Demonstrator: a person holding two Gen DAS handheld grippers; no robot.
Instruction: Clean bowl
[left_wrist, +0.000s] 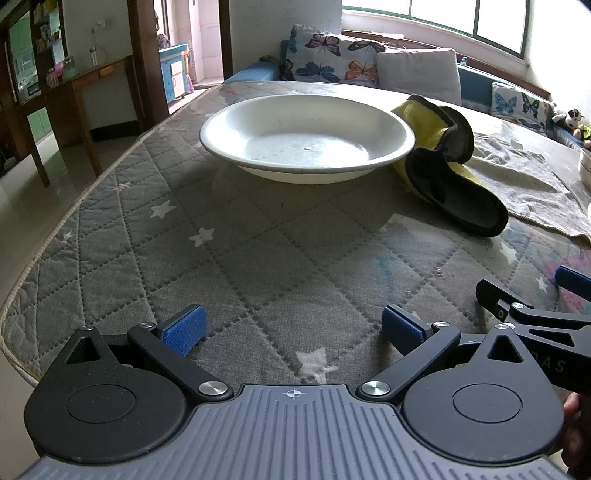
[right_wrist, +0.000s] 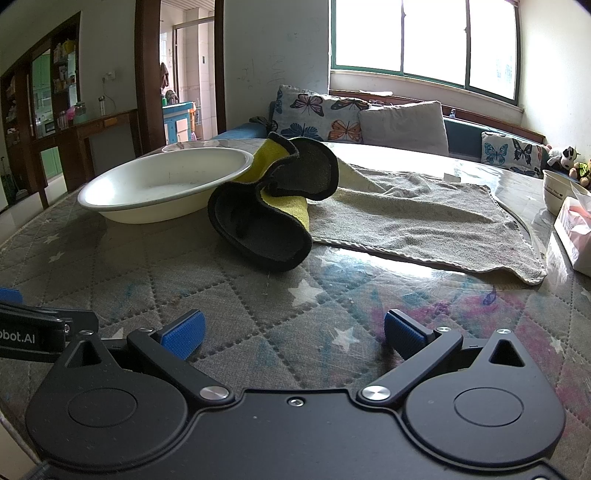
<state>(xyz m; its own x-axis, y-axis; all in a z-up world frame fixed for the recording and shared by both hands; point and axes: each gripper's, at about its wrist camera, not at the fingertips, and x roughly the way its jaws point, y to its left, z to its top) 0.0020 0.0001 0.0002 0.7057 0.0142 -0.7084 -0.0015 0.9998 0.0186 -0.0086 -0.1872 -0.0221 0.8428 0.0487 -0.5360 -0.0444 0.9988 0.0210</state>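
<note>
bowl (left_wrist: 306, 138): we count one, ahead of left gripper (left_wrist: 293, 328) | cloth (right_wrist: 273, 206): one, ahead of right gripper (right_wrist: 293, 332) | both grippers wide open, empty

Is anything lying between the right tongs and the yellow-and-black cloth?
Nothing visible. Only bare quilted table cover separates the open right tongs from the cloth, which leans against the white bowl.
</note>
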